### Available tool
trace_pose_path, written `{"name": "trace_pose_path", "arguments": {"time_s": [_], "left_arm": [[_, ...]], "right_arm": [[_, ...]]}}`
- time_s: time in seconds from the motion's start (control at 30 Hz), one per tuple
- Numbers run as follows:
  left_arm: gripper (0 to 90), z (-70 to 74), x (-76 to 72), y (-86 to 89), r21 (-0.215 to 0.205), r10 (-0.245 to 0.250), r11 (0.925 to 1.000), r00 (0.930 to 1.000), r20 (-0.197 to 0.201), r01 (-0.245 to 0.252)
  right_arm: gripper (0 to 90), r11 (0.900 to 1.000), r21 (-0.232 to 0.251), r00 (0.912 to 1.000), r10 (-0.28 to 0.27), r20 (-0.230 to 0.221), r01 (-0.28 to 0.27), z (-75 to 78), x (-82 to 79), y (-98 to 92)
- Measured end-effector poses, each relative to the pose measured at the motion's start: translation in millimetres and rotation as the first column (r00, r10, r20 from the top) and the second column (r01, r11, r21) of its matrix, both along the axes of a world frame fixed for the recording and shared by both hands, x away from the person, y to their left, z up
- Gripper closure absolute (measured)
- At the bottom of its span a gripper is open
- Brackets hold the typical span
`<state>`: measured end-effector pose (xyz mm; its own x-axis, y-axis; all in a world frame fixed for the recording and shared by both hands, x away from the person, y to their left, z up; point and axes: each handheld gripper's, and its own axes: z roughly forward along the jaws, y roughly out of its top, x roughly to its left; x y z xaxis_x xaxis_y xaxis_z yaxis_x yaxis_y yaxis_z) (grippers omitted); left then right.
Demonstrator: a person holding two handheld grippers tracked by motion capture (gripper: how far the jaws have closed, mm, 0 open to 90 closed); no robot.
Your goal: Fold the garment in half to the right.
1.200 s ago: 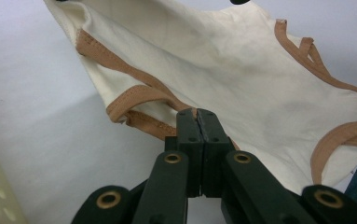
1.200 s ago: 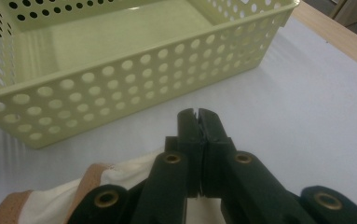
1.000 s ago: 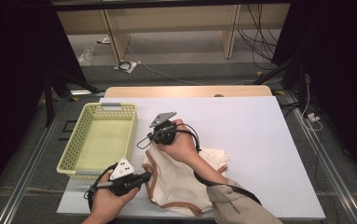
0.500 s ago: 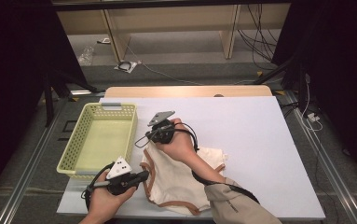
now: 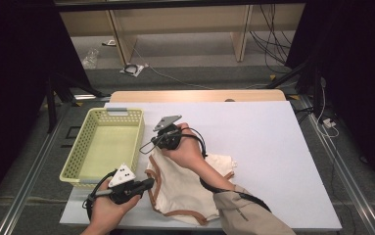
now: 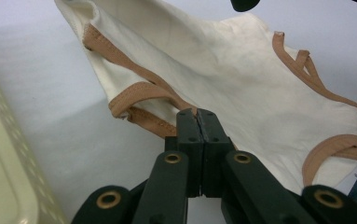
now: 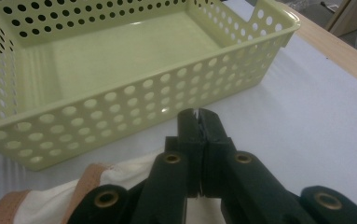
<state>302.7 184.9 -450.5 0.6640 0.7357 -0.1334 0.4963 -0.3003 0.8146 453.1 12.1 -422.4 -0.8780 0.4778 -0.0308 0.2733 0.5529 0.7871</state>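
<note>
A cream cloth garment (image 5: 185, 188) with tan binding along its edges lies spread on the white bench (image 5: 273, 147), near the front edge and just right of the pale green perforated basket (image 5: 107, 147). Its long axis runs from the far left, close to the basket's right wall, down to the near right, where the person's right sleeve (image 5: 246, 215) lies over it; one corner with a small tag points right. The left claw (image 5: 148, 182) lies level at the near left and points right at the garment's left edge, its jaws pressed together on the tan trim (image 6: 141, 91) there, as the left gripper view shows. The right claw (image 5: 152, 145) is at the garment's far left end, pointing left toward the basket, jaws fully together; in the right gripper view a thin sliver of cloth seems pinched at their tips, with cream fabric bunched just below them
</note>
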Motion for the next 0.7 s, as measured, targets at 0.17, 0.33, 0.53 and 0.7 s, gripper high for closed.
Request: {"name": "trace_pose_path", "arguments": {"time_s": [0.17,0.33,0.53,0.7], "left_arm": [[88.6,0.7,0.2,1.1,-0.001,0.004,1.0,1.0,0.001,-0.004],[88.6,1.7,0.3,3.2,-0.003,0.009,1.0,0.9999,0.005,-0.009],[88.6,2.8,0.1,4.9,-0.005,0.013,0.9999,0.9999,0.006,-0.013],[88.6,3.7,-0.2,5.8,-0.007,0.014,0.9999,0.9998,0.01,-0.014]], "right_arm": [[89.8,1.0,-0.003,1.0,0.0,-0.001,0.0,1.8,0.2,1.2],[89.8,1.0,0.005,1.0,-0.004,0.0,0.004,2.9,0.3,2.6],[89.8,1.0,0.007,1.0,0.0,0.004,0.0,4.3,0.5,4.9],[89.8,1.0,0.005,0.9999,0.008,0.009,-0.008,4.4,1.1,6.5]]}}
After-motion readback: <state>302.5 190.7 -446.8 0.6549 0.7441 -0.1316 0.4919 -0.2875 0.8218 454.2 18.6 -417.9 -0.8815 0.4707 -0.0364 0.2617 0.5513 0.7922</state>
